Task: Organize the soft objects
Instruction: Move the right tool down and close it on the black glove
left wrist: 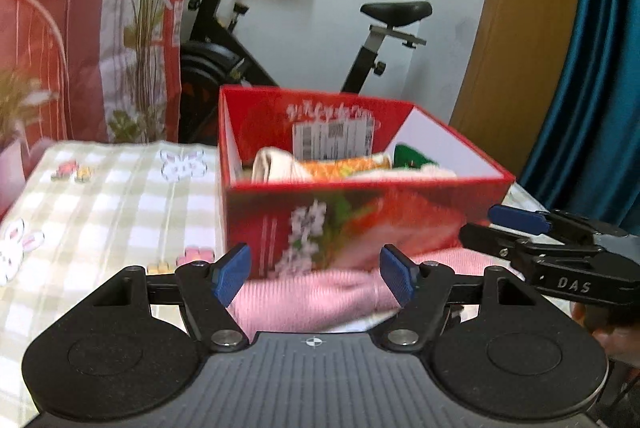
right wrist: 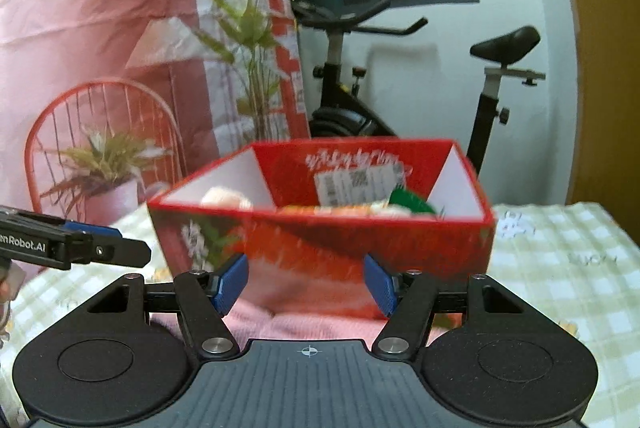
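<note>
Left wrist view: a pink knit cloth (left wrist: 316, 292) lies on the checked tablecloth (left wrist: 100, 195), against the near wall of the red box (left wrist: 360, 211). Left gripper (left wrist: 314, 278) and right gripper (right wrist: 306, 286) are both seen open, nothing pinched. Opposite edges should be pinched together.

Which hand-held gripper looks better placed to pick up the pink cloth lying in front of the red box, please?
Probably the left hand-held gripper: the pink cloth fills the gap between its open jaws.
</note>
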`<state>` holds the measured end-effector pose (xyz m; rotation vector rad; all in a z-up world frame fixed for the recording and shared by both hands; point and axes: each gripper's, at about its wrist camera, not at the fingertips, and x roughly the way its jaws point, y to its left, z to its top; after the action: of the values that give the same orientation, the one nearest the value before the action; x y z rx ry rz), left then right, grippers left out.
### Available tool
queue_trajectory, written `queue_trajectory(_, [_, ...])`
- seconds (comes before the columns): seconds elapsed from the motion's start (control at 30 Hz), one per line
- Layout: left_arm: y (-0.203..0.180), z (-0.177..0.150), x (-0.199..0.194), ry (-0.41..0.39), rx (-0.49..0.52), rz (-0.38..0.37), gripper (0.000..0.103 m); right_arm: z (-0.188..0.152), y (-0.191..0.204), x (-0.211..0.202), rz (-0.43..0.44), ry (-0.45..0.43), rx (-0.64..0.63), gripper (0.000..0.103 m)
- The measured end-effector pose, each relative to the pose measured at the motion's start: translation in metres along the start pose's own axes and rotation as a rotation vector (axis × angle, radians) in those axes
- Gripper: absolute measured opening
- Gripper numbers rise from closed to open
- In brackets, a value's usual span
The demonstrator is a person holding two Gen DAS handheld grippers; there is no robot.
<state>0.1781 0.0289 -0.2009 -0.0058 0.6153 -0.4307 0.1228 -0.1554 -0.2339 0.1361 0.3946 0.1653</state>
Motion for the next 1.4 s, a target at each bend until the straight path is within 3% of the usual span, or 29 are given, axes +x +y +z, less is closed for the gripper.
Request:
queue_trajectory(0.3, [0.011, -0.036, 0.021, 0.084, -0.074, -0.002, 0.066, -0.043, 0.010, 0.016, -0.033, 0.120, 0.036, 0.060])
queue_trajectory(0.53, [0.013, -0.058, 0.026, 0.095, -0.136, -0.007, 0.065, -0.068, 0.007, 0.022, -0.067, 0.182, 0.055, 0.059])
queue_trajectory(0.8, [0.010, -0.080, 0.029, 0.122, -0.140, -0.022, 0.060, -0.070, 0.008, 0.027, -0.049, 0.207, 0.053, 0.058])
queue_trajectory(0.9, [0.009, -0.084, 0.028, 0.115, -0.122, -0.013, 0.054, -0.070, 0.009, 0.030, -0.034, 0.227, 0.051, 0.059])
queue_trajectory(1.03, [0.012, -0.089, 0.025, 0.101, -0.128, -0.002, 0.034, -0.070, 0.011, 0.034, -0.020, 0.251, 0.036, 0.059])
queue_trajectory(1.1, [0.014, -0.090, 0.024, 0.097, -0.138, -0.004, 0.031, -0.070, 0.012, 0.035, -0.014, 0.254, 0.033, 0.059])
queue_trajectory(1.4, [0.014, -0.091, 0.025, 0.089, -0.125, -0.012, 0.030, -0.072, 0.022, 0.034, 0.033, 0.259, -0.030, 0.038])
